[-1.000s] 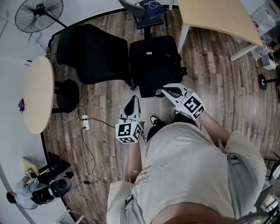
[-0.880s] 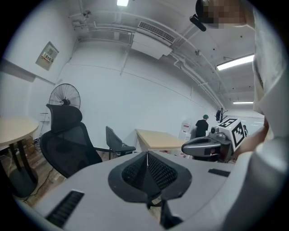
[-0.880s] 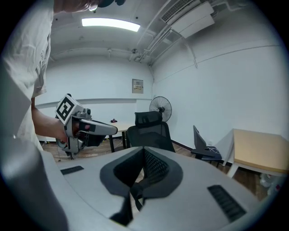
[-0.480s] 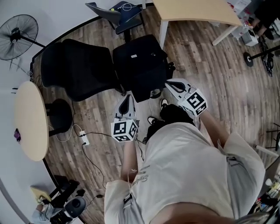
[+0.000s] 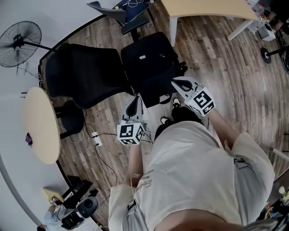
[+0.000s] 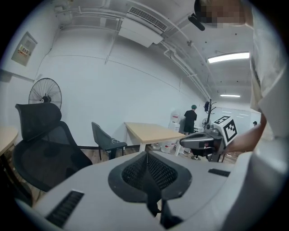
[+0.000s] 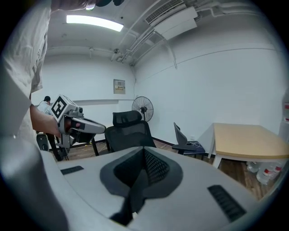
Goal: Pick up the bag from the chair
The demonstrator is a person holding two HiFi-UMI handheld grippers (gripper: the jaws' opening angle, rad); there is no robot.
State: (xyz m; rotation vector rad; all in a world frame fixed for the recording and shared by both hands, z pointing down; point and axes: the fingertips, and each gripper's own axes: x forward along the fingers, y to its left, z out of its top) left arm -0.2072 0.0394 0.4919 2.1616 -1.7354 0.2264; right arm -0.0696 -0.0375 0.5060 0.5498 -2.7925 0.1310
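Observation:
A black bag (image 5: 151, 63) with a small white label rests on the seat of a black office chair (image 5: 86, 74), straight ahead of me in the head view. My left gripper (image 5: 135, 102) hovers over the floor just short of the bag's near left corner, jaws shut and empty. My right gripper (image 5: 177, 83) is at the bag's near right edge, also shut on nothing. In the left gripper view the shut jaws (image 6: 146, 155) point past the mesh chair (image 6: 40, 144). The right gripper view has its shut jaws (image 7: 143, 153) aimed toward the chair (image 7: 128, 131). Neither gripper view shows the bag.
A standing fan (image 5: 20, 38) and a round table (image 5: 43, 124) are at the left. A wooden table (image 5: 207, 9) and a grey chair (image 5: 128, 13) stand beyond the bag. A power strip (image 5: 95, 137) with cables lies on the floor. A person (image 6: 189, 119) stands far off.
The head view has shifted slightly, so the whole scene slid in the picture. Both grippers stay shut and keep about the same place near the bag's front edge.

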